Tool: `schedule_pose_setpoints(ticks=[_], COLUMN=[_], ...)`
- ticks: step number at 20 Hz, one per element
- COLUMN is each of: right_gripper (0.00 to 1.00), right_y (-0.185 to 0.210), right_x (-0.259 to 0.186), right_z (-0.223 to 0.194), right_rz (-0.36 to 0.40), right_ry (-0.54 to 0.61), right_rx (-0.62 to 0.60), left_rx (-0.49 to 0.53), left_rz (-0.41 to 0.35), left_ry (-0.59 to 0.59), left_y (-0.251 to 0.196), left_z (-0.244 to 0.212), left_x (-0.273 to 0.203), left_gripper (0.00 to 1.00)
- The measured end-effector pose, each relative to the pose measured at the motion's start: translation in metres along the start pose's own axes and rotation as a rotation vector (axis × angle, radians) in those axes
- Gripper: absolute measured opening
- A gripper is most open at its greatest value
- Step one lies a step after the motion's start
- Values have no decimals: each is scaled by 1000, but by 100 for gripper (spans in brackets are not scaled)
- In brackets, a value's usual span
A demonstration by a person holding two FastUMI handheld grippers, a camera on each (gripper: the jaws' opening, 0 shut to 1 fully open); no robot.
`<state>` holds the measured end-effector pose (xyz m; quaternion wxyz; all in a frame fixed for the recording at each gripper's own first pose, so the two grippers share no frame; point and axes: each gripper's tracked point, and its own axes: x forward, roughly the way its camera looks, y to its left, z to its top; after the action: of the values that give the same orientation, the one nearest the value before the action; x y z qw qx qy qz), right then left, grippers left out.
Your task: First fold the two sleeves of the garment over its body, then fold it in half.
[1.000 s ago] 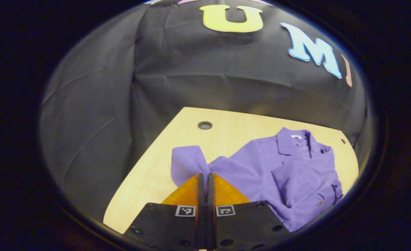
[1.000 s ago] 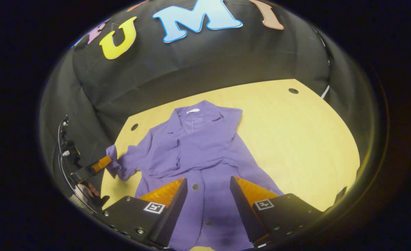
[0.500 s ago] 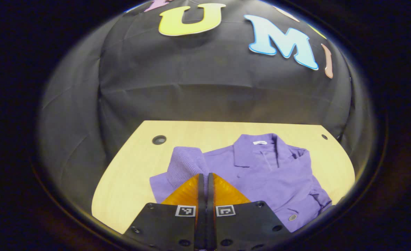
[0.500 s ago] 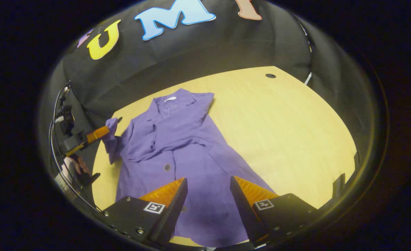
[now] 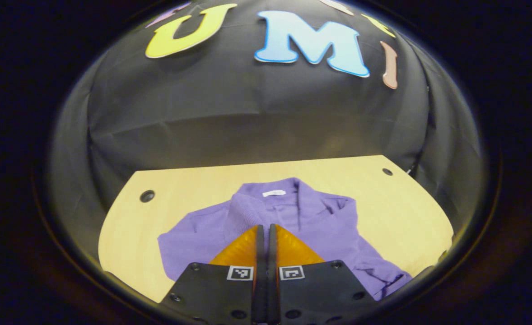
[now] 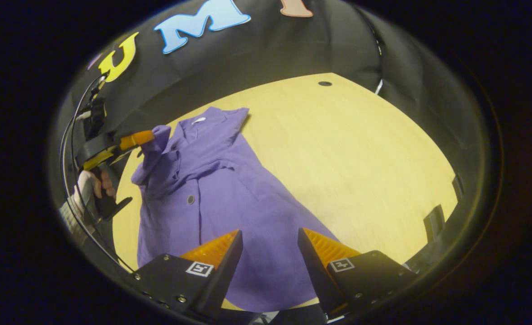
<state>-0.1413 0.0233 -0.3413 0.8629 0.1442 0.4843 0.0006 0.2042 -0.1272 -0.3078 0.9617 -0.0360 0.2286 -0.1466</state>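
A purple button-up shirt (image 5: 324,221) lies face up on the pale wooden table (image 5: 193,185), collar toward the far wall. My left gripper (image 5: 264,225) is shut on the shirt's left sleeve (image 5: 247,208) and holds its cuff raised over the chest. In the right gripper view the left gripper (image 6: 151,134) shows at the left, with the sleeve (image 6: 160,135) hanging from its tips above the shirt (image 6: 230,198). My right gripper (image 6: 269,232) stands open above the lower body of the shirt, nothing between its fingers. The other sleeve lies folded across the chest.
The table has small round holes near its far corners (image 5: 147,196) (image 6: 324,83). Bare tabletop (image 6: 361,153) stretches to the right of the shirt. A person's hand (image 6: 87,183) grips the left gripper's handle beyond the table's left edge. Black cloth walls close the booth behind.
The left gripper has carried the sleeve up and inward from beside the shirt to over its chest. The right gripper has drawn back toward the hem, staying open.
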Motion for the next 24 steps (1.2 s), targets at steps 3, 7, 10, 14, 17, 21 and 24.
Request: schedule_pose_setpoints(ticks=[3, 7, 10, 14, 17, 21, 24], right_gripper=[78, 78, 78, 78, 78, 78, 78], right_y=[-13, -28, -39, -50, -51, -51, -48], right_x=[-1, 2, 2, 8, 13, 20, 24], right_z=[-5, -15, -25, -39, -47, -52, -53], right_rz=[-12, -29, -39, -62, -68, -67, -64], right_ry=[7, 29, 54, 99, 134, 163, 176], right_rx=[21, 46, 55, 23, 6, -23, -50], left_rx=[38, 58, 57, 70, 37, 57, 71], left_rz=[-55, -96, -106, -90, -133, -143, -146], left_ry=[4, 23, 35, 81, 123, 126, 121], left_y=[-43, -88, -109, -119, -131, -136, -139], left_z=[6, 2, -1, -16, -29, -34, -31], left_x=[15, 32, 47, 63, 68, 70, 68], left_gripper=[7, 7, 7, 7, 8, 38, 100])
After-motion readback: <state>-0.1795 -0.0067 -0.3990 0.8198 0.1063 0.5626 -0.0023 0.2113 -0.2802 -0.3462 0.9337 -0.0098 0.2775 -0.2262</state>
